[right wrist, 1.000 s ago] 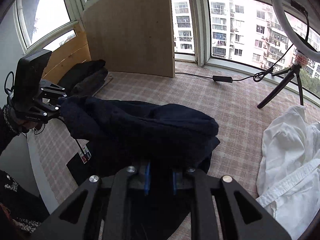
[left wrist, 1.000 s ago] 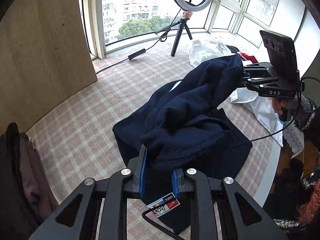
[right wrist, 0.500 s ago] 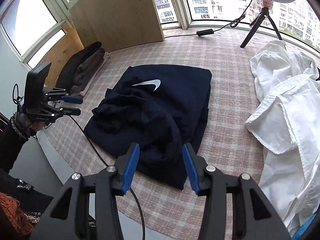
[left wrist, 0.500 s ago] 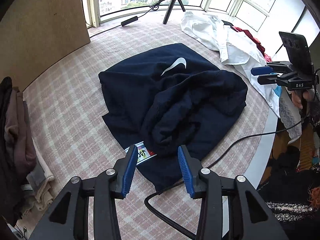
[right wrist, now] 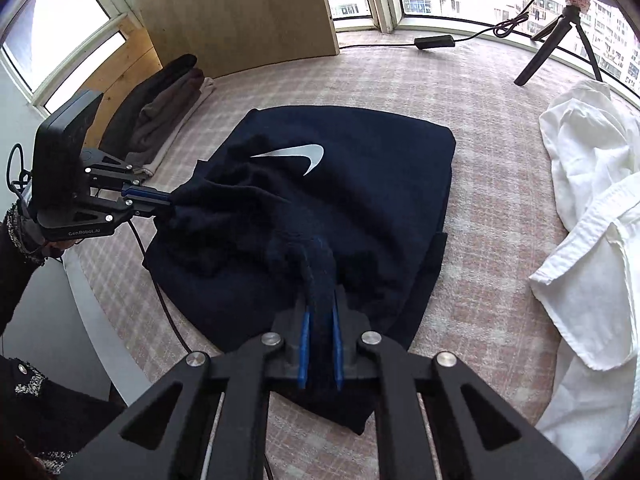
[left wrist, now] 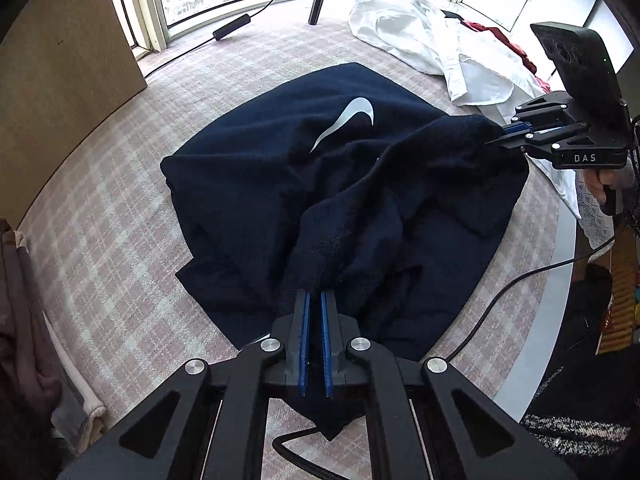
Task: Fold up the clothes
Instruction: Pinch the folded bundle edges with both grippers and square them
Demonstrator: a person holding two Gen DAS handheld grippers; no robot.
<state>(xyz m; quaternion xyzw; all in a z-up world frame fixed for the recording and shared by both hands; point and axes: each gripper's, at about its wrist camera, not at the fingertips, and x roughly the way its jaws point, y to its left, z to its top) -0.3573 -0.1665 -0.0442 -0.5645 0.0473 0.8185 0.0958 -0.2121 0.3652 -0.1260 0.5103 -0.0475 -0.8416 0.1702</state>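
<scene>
A checked pink-and-white cloth (left wrist: 100, 240) is covering the whole work surface, and a navy sweatshirt (left wrist: 260, 168) with a white swoosh (right wrist: 296, 156) on it is lying in the middle of that cloth, partly folded, its near edge bunched up into a ridge. To the right of it a heap of white garments (right wrist: 592, 208) is sprawling over the cloth, and over by the left side a small stack of dark and brown folded clothes (right wrist: 160, 108) is sitting against a wooden board (right wrist: 240, 8). A black tripod (right wrist: 560, 40) is standing near the window with a cable trailing beside it.

The person is holding both tools down at the sweatshirt's near edge. The left gripper (left wrist: 314, 300) is closing, its blue pads pinching a fold of the navy fabric at one end of the ridge. The right gripper (right wrist: 320, 312) is closing too, with a thick roll of the same fabric caught between its pads at the other end. The ridge is stretching between the two grippers, slightly lifted off the rest of the garment.
</scene>
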